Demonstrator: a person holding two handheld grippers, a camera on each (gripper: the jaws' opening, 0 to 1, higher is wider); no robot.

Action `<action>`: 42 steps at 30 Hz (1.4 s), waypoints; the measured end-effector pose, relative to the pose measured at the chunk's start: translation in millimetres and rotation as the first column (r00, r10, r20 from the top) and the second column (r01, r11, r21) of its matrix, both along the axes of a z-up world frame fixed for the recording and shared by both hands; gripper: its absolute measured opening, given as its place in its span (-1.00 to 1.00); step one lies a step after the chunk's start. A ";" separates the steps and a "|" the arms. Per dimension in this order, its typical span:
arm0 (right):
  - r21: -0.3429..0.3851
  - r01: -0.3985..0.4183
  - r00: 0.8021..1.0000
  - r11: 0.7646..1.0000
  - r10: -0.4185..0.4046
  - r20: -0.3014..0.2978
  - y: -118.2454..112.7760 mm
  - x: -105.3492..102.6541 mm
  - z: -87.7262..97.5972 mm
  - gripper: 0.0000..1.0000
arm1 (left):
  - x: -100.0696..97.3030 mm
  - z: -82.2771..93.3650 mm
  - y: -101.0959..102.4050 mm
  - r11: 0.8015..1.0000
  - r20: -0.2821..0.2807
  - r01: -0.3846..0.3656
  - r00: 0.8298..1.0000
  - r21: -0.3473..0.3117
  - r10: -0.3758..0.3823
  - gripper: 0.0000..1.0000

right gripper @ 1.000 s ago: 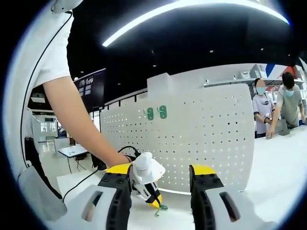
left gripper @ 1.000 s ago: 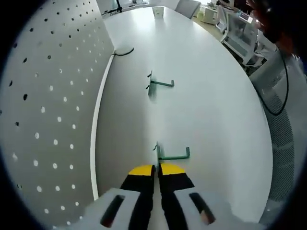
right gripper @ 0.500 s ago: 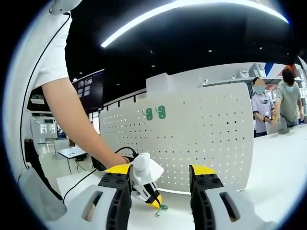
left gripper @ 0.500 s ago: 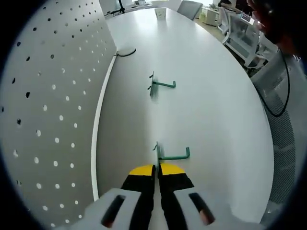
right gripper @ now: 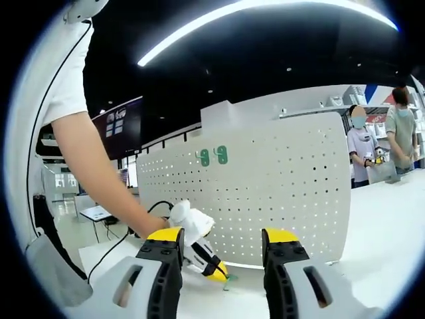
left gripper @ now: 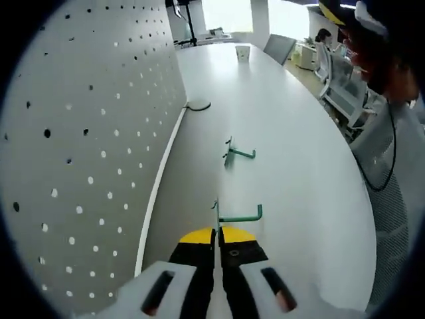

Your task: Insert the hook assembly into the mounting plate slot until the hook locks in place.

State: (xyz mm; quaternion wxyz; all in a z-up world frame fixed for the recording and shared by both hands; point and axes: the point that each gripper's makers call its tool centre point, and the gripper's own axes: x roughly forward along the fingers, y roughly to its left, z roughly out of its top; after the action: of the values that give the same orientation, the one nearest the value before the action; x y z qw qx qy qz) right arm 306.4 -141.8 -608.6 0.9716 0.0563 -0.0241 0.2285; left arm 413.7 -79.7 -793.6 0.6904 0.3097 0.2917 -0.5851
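The left gripper (left gripper: 218, 234) has its yellow-tipped jaws clamped on a green metal hook (left gripper: 237, 216) at their tips. The right gripper (right gripper: 221, 240) has its jaws wide apart, holding nothing.

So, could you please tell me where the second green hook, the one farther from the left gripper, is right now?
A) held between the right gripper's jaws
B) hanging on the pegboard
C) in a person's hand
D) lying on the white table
D: in the left gripper view the far green hook lies on the white table, beyond the near hook at the left gripper.
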 end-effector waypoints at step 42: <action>0.031 -0.067 0.997 0.997 0.066 0.049 24.2 -0.8 46.5 -0.10 | -18.3 192.9 9.6 0.741 0.070 -0.200 0.946 -0.641 0.316 -0.97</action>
State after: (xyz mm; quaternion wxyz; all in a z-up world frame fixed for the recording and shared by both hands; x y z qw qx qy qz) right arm 305.6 -117.7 -562.0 0.9615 0.0674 -0.0494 0.2617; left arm 395.4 -70.1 -600.7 0.8509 0.0691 0.0594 -0.5174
